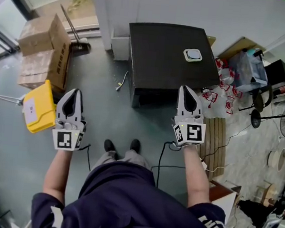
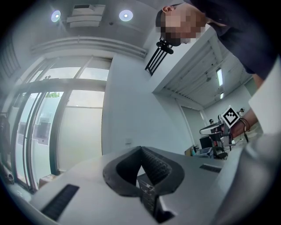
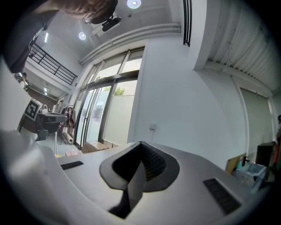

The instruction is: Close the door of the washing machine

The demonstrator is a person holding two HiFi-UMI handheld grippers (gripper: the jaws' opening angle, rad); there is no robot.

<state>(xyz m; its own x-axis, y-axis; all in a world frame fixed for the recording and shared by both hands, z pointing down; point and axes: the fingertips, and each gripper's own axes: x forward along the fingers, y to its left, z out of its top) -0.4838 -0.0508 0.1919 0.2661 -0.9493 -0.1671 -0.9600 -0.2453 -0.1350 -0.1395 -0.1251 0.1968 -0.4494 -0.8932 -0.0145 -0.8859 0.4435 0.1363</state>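
Observation:
The washing machine (image 1: 165, 58) is a dark box seen from above, standing against the white wall; its door does not show in any view. My left gripper (image 1: 75, 91) hovers over the floor well to the left of it, jaws together with nothing between them. My right gripper (image 1: 187, 88) is held out over the machine's front right corner, also shut and empty. Both gripper views look level or slightly upward at a white wall and tall windows, and neither shows the machine. The left gripper (image 2: 141, 148) and the right gripper (image 3: 141, 144) each have their tips meeting.
A small white device (image 1: 193, 54) lies on the machine's top. Cardboard boxes (image 1: 43, 51) and a yellow case (image 1: 39, 107) sit at the left, a broom (image 1: 76, 35) by the wall. Bags, a stool (image 1: 257, 104), cables and a slatted board (image 1: 215, 143) crowd the right.

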